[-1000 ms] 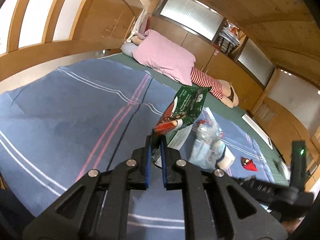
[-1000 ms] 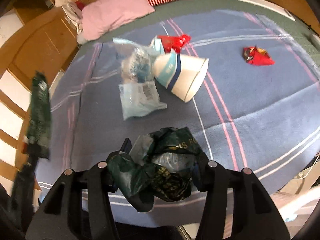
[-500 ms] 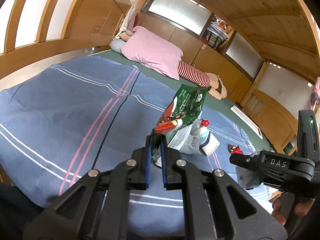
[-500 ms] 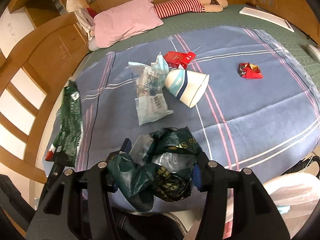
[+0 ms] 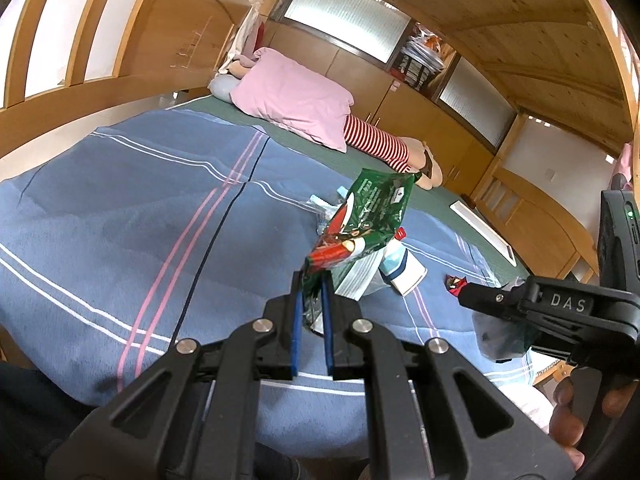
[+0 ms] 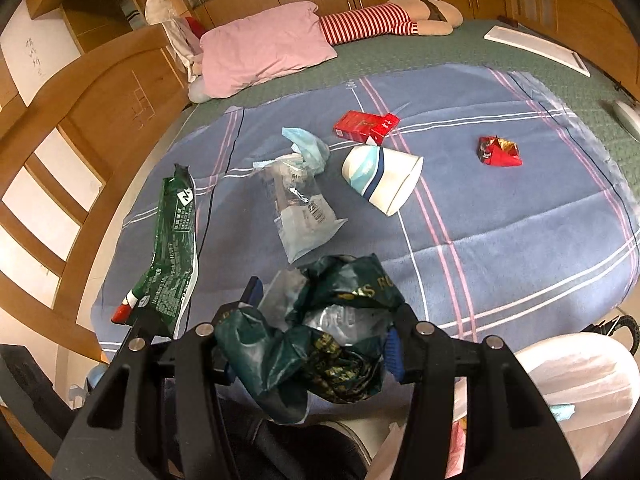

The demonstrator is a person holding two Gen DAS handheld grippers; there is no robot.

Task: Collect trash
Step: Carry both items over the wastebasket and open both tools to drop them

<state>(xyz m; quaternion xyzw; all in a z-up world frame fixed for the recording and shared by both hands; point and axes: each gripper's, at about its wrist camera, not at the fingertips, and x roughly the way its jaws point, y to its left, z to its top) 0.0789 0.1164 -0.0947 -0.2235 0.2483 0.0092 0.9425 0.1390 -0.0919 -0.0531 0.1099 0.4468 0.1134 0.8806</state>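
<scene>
My left gripper [image 5: 311,302] is shut on the lower end of a flat green snack wrapper [image 5: 366,220], which stands up above the blue blanket [image 5: 140,216]; the same green snack wrapper [image 6: 172,248] hangs at the left of the right wrist view. My right gripper [image 6: 316,334] is shut on a crumpled dark green foil bag [image 6: 320,332] held over the bed's near edge. On the blanket lie a clear plastic bag [image 6: 298,208], a blue face mask [image 6: 306,146], a tipped paper cup [image 6: 386,180], a red carton [image 6: 366,125] and a red crumpled wrapper [image 6: 498,151].
A white plastic bag [image 6: 576,380] sits open at the lower right, below the bed edge. A pink pillow [image 6: 264,46] and a striped soft toy [image 6: 372,20] lie at the head of the bed. Wooden bed rails [image 6: 60,160] run along the left side.
Both grippers have drawn back from the litter and the right one has risen, so the bed looks farther off. The white bag has come into the right wrist view. Both grips are unchanged.
</scene>
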